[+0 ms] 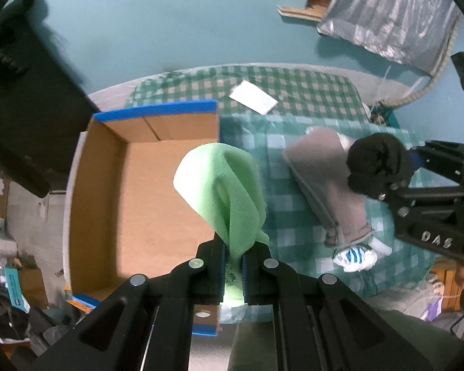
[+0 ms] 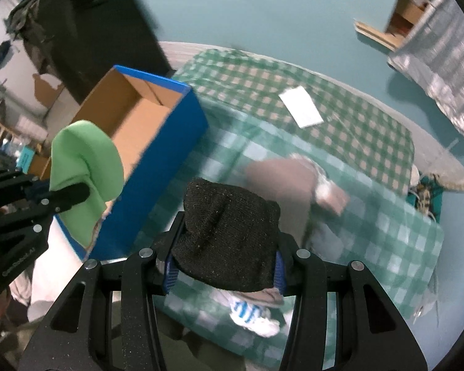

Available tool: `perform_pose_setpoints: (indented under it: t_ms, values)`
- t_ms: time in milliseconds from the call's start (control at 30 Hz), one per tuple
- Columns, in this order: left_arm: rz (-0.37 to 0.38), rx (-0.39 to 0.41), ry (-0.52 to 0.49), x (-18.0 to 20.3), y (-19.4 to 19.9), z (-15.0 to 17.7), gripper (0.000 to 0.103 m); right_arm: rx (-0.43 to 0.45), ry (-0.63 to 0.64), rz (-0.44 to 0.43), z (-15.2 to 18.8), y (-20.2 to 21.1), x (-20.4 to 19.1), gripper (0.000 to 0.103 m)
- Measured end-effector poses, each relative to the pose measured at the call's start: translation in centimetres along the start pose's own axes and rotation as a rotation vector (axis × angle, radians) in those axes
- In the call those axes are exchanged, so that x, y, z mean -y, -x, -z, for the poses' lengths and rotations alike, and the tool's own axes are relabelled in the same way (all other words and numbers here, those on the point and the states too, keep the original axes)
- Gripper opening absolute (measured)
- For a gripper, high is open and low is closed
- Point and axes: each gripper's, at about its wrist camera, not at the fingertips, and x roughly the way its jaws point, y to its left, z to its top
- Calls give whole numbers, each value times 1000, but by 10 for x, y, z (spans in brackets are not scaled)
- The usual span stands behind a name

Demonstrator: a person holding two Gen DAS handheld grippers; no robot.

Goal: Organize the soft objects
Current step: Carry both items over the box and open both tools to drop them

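My left gripper (image 1: 233, 266) is shut on a light green foam sheet (image 1: 229, 185), which curls up over the open cardboard box (image 1: 86, 185) with blue outer walls. From the right wrist view the same green foam sheet (image 2: 86, 167) hangs at the left beside the blue box (image 2: 164, 167). My right gripper (image 2: 224, 270) is shut on a black knitted bundle (image 2: 229, 235), held above the checked cloth; in the left wrist view this black bundle (image 1: 377, 164) and right gripper (image 1: 396, 170) float at the right. A grey-brown folded garment (image 1: 328, 179) and a blue-striped white sock (image 1: 355, 258) lie on the cloth.
A green checked cloth (image 1: 294, 86) covers the round table, with a white card (image 1: 253, 96) lying near its far edge. A dark cabinet (image 1: 24, 108) stands to the left of the box. A silvery bag (image 1: 393, 9) leans at the far right on the teal floor.
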Motion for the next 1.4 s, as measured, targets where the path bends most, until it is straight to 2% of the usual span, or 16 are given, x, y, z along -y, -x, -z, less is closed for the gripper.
perform_pose_setpoints:
  t_ms: [200,533,833,1133,1200,1300,1400]
  values:
    - [-3,43,66,-30,15,-3,8,10,77,-40,-28,-6,-38,47]
    - [-66,39,164,-83,11,9,8,-8,186,-92,-60,-31,-91,47]
    - [-83,-10,266,-127,-10,23,8,-62,236,-118,-76,-67,-126,47]
    - [-59,-60,339,-153,-37,37,8,-118,236,-117,-82,-98,-147,48]
    - [-61,-75,340,-156,-41,39,16,-130,232,-118,-82,-103,-149,51]
    - [-73,-90,350,-160,-46,38,37,-129,223,-105,-82,-105,-153,51]
    - [-60,-94,355,-162,-46,38,41,-118,219,-101,-82,-102,-155,56]
